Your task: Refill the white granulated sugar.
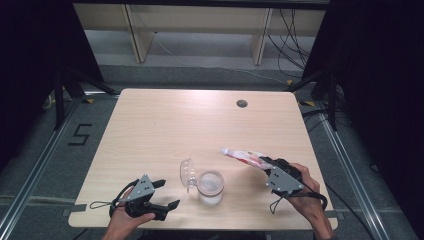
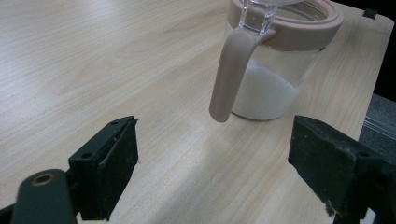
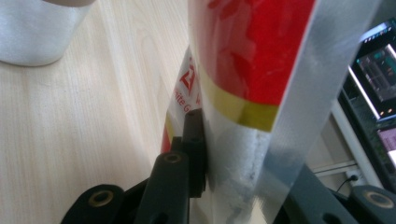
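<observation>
- The counter (image 1: 165, 120), pale wood, carries one jar near its front edge; the rest of its top lies bare.
- The jar (image 1: 210, 188), clear with a pinkish rim, stands upright at the front middle of the counter, its lid (image 1: 187, 173) flipped open on the jar's left side. White powder sits banked in its lower part, so filling looks to be either under way or just finished; closing the lid remains.
- The packet (image 1: 243, 155), red, white and silver, is held aloft just right of the jar, tilted with its far end pointing toward the jar but not over the mouth.
- The right gripper (image 1: 265, 163), right of the jar, is clamped on the packet's lower end.
- The left gripper (image 1: 167, 194), left of the jar, has its jaws spread wide and empty, aimed at the lid's strap (image 2: 231, 70).
</observation>
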The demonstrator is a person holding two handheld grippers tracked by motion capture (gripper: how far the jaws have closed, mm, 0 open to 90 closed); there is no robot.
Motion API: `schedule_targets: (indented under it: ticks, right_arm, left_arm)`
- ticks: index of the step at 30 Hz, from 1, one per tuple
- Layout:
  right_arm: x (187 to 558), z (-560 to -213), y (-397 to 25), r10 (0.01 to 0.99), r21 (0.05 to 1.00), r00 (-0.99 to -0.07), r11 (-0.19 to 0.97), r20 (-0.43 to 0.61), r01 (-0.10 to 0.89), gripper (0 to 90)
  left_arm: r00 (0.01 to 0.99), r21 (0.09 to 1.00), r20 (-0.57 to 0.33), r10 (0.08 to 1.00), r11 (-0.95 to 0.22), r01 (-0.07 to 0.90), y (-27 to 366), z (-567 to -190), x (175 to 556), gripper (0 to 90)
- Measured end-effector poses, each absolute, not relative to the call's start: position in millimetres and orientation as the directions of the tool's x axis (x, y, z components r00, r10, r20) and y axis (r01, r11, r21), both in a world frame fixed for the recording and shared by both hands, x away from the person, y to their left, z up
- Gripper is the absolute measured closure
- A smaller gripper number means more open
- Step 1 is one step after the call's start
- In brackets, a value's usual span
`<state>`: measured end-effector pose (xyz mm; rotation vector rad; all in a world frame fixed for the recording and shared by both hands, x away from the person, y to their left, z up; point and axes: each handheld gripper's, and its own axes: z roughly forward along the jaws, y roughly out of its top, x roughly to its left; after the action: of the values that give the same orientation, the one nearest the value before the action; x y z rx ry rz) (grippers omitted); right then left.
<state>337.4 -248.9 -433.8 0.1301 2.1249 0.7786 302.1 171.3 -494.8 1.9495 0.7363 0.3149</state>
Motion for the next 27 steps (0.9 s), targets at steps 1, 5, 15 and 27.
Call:
schedule_targets:
  ticks: [1, 5, 15, 27]
  right_arm:
    - [339.4, -433.9, -250.8, 0.351, 0.577, -0.64, 0.796, -0.684, -0.18, 77.2]
    - [342.6, -437.7, -254.1, 0.4, 0.63, -0.659, 0.763, -0.637, -0.146, 77.4]
    - [349.8, -447.9, -260.8, 0.471, 0.705, -0.699, 0.706, -0.538, -0.068, 78.1]
    - [352.0, -450.9, -275.8, 0.613, 0.795, -0.668, 0.605, -0.421, 0.054, 78.5]
  left_arm:
    - [0.781, 0.874, -0.091, 0.618, -0.327, 0.361, 171.5, -494.8, 302.1, 15.4]
    - [0.781, 0.874, -0.093, 0.617, -0.325, 0.361, 171.2, -494.9, 302.1, 15.4]
    - [0.781, 0.873, -0.093, 0.617, -0.326, 0.361, 171.2, -495.1, 302.1, 15.4]
    - [0.771, 0.871, -0.106, 0.628, -0.316, 0.377, 170.0, -495.4, 300.4, 15.4]
